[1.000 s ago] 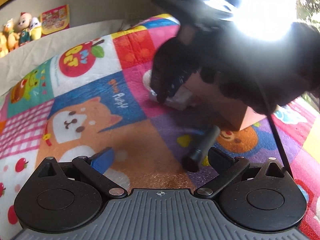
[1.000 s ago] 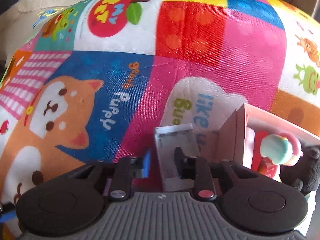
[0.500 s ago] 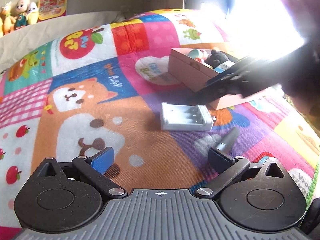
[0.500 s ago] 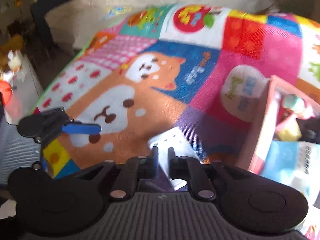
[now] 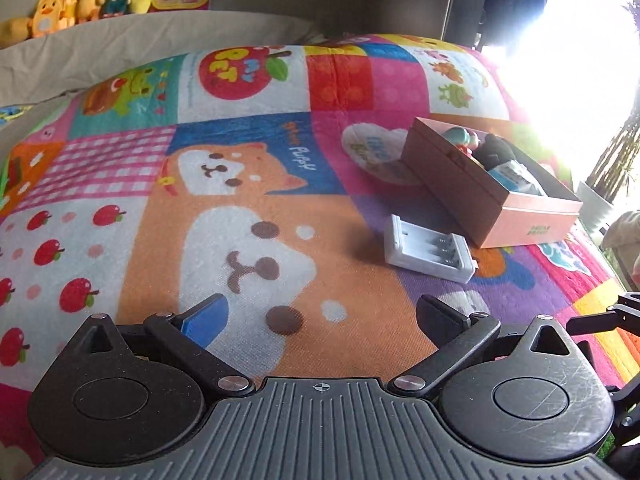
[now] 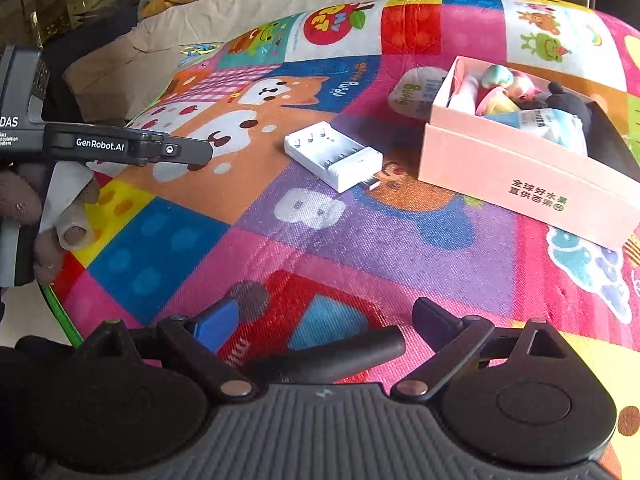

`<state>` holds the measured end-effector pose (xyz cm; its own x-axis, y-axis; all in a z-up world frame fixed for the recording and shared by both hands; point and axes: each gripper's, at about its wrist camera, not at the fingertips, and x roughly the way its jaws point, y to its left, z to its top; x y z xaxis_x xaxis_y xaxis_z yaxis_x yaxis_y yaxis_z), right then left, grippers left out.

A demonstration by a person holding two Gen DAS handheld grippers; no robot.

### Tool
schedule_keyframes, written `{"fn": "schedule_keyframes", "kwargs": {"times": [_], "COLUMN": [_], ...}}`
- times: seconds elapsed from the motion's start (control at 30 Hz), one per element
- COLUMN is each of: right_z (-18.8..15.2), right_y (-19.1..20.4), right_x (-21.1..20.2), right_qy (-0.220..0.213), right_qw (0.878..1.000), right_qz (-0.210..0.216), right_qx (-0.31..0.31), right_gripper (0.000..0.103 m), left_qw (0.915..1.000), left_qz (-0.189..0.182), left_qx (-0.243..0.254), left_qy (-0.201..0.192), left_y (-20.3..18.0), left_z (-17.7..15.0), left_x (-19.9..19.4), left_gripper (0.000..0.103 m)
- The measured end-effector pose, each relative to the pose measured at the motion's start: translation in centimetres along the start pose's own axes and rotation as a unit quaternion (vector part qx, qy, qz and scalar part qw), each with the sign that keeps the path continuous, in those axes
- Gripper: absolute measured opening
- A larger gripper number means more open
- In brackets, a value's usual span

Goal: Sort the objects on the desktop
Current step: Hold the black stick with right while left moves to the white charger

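We see our right gripper [image 6: 324, 320] low over the patchwork play mat [image 6: 360, 240], its jaws opening wide, and a dark cylinder [image 6: 332, 356] lies on the mat between them, crosswise, with neither pad pressing on it. Its near end runs under the gripper body, so we cannot tell how long it is or what it is (a marker or a small torch, perhaps).

Farther out, well ahead of the right gripper, a white battery charger [image 6: 334, 156] rests flat on the mat with its empty slots facing up and a plug tab sticking out at its near right corner. Just to its right stands the pink cardboard box [image 6: 520, 176], open on top, holding a pastel toy, a dark plush piece and a printed packet; their lower parts are hidden by the box wall.

Our left gripper [image 5: 320, 312] hangs with its fingers spread apart and nothing between them, only the bear print of the mat. From the left wrist view the charger [image 5: 430, 250] lies ahead and to the right, just beside the box [image 5: 496, 200]. Strong window glare washes out the upper right of that view. In the right wrist view the left gripper enters side-on at the left edge, a hand [image 6: 44, 216] partly cut off beneath it.
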<state>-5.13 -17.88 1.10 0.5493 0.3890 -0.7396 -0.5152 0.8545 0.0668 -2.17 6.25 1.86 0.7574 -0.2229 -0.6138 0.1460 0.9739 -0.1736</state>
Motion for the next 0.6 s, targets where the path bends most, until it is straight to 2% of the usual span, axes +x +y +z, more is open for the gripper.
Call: {"fn": "schedule_keyframes", "kwargs": {"times": [0.17, 0.33, 0.4, 0.53, 0.6], "right_z": [-1.6, -2.2, -2.1, -0.6, 0.6], "right_y": [-0.9, -2.3, -2.5, -2.6, -2.7], "right_x": [-1.0, -1.1, -0.7, 0.3, 0.5], "right_qy": [-0.026, -0.067, -0.075, -0.076, -0.092], "right_qw": [0.999, 0.996, 0.995, 0.996, 0.994], "right_qz": [-0.028, -0.026, -0.031, 0.0, -0.01], "right_qx": [0.022, 0.049, 0.05, 0.045, 0.049], "right_gripper": [0.094, 0.095, 0.097, 0.097, 0.097], "left_qw": [0.9998, 0.9992, 0.999, 0.9989, 0.9989], "left_qz": [-0.017, -0.031, -0.035, -0.034, -0.033], "left_qx": [0.007, 0.021, 0.024, 0.021, 0.02], "left_qy": [0.011, 0.011, 0.015, 0.026, 0.028], "left_y": [-1.7, -3.2, -3.5, -3.7, -3.7], "left_z": [-0.3, -0.2, -0.2, -0.5, -0.6], "left_x": [0.3, 0.3, 0.5, 1.0, 0.9], "left_gripper": [0.103, 0.103, 0.103, 0.103, 0.103]}}
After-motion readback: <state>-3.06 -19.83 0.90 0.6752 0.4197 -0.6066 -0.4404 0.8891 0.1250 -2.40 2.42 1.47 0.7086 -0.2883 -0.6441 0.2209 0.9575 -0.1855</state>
